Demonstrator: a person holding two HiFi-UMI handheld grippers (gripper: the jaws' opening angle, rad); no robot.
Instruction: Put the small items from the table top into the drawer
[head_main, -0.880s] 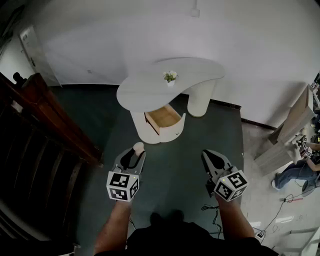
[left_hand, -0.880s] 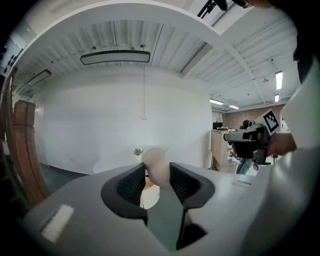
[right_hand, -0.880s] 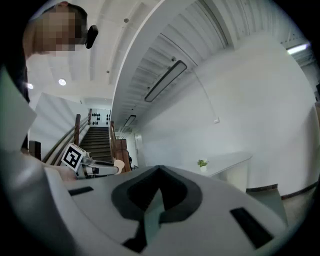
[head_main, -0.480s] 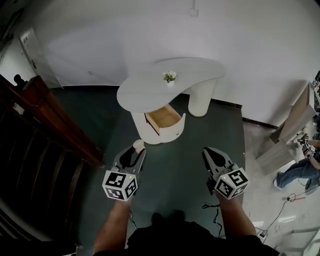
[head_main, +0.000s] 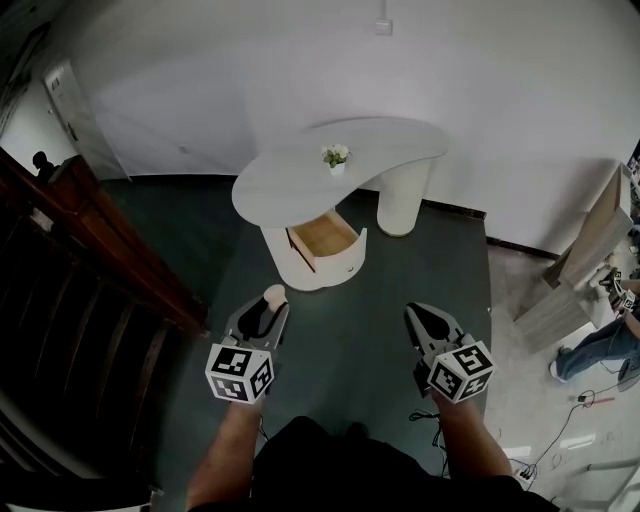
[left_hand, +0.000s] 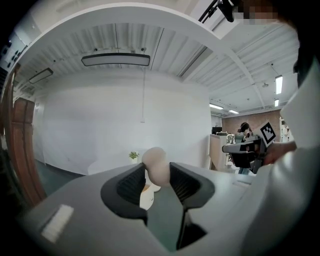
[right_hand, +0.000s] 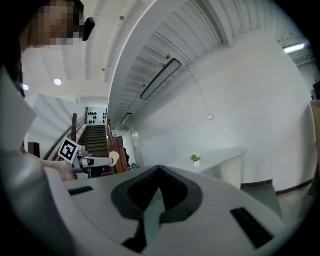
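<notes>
Altogether, two grippers, one small item, one counter, one drawer and one potted plant are showing.

The left gripper (left_hand: 159, 176) is holding the single small item (left_hand: 155, 163), a pale, rounded piece. Its jaws are standing partly apart and are pressing on the item from both sides, while the item's rounded end is sticking out past the jaw tips. From the head view, the item is hanging over the dark green floor (head_main: 350, 320), well apart from the counter and the drawer.

The right gripper (right_hand: 159, 187) is carrying nothing: its jaws are meeting, with no gap between them. It is hovering level beside the left gripper, the two well apart from each other over the floor.

The white counter (head_main: 300, 178), curved in outline, is standing against the white wall ahead of both grippers. One potted plant (head_main: 335, 157) is sitting upright on its top. Under the counter's left leg, the one drawer (head_main: 325, 235) is standing pulled open, its wooden inside showing.

A dark wooden staircase (head_main: 90, 270) is running along the left side of the head view.
</notes>
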